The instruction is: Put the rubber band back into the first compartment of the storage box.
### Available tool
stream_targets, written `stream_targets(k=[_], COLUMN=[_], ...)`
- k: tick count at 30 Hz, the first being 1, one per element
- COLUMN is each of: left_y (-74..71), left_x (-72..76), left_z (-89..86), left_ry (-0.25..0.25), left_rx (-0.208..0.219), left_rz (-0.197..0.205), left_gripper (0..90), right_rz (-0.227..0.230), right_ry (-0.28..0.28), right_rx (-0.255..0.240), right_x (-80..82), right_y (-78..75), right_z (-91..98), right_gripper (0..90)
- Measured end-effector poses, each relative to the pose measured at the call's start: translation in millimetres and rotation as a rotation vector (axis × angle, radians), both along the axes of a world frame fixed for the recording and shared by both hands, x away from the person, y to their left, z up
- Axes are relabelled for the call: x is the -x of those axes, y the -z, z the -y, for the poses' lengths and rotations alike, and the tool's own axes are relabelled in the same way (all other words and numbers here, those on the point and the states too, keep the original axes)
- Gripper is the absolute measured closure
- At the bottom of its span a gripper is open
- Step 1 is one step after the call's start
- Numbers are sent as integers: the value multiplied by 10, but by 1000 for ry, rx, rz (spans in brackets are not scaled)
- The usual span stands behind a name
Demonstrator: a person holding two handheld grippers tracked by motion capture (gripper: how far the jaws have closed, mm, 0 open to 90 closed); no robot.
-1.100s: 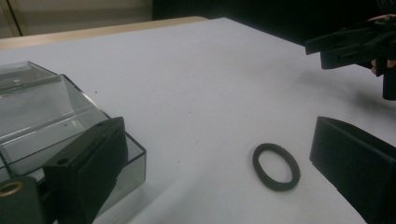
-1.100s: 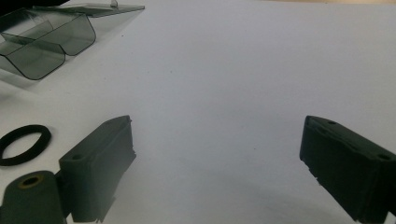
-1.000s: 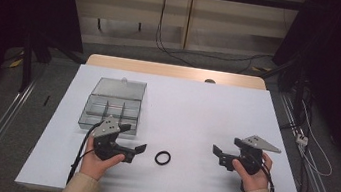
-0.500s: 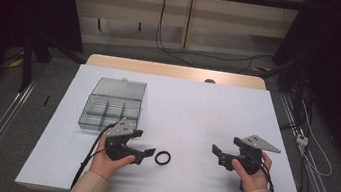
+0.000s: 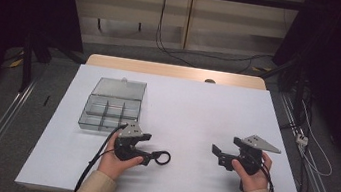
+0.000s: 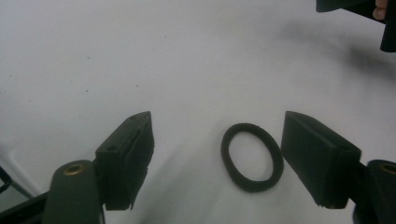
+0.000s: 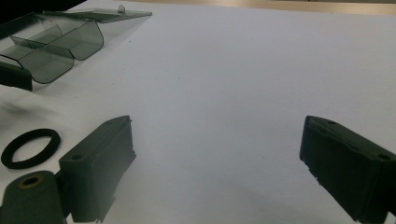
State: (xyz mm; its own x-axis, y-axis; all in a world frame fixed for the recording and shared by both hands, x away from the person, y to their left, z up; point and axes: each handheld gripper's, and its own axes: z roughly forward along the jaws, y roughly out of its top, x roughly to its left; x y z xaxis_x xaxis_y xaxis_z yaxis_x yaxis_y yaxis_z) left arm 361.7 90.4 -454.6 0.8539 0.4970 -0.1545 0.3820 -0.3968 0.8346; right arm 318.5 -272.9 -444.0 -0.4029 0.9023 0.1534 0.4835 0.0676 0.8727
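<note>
A small black rubber ring lies flat on the white table. My left gripper is open right at it. In the left gripper view the ring sits between the two spread jaws, close to the right one, and the gripper holds nothing. My right gripper rests open at the table's right, with only bare table between its jaws. From the right gripper view the ring lies far to the left.
A clear plastic compartment box with its lid open stands at the left back of the table, also seen as the box. A cable trails from the left gripper towards the front edge. Metal rails run on the floor at both sides.
My left gripper has moved right across the table until its open jaws reach around the ring. The right gripper has stayed almost still.
</note>
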Motion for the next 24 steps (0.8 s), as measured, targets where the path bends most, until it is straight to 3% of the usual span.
stream_targets(k=[5,14,18,24], left_y=[17,5,33,56], left_x=[-12,-23,-27,-27], left_z=[18,80,111,122], left_ry=[2,15,29,26], left_rx=[-18,2,-23,-71], left_rz=[-3,-9,-13,-28], left_gripper=[335,345,353,531], right_rz=[-5,-6,-6,-7], right_ry=[-9,-4,5,-1], right_rx=[6,1,-3,3], right_x=[1,29,37,23], right_y=[5,9,5,4], right_z=[-21,17,56,29], right_gripper=[95,95,95,95])
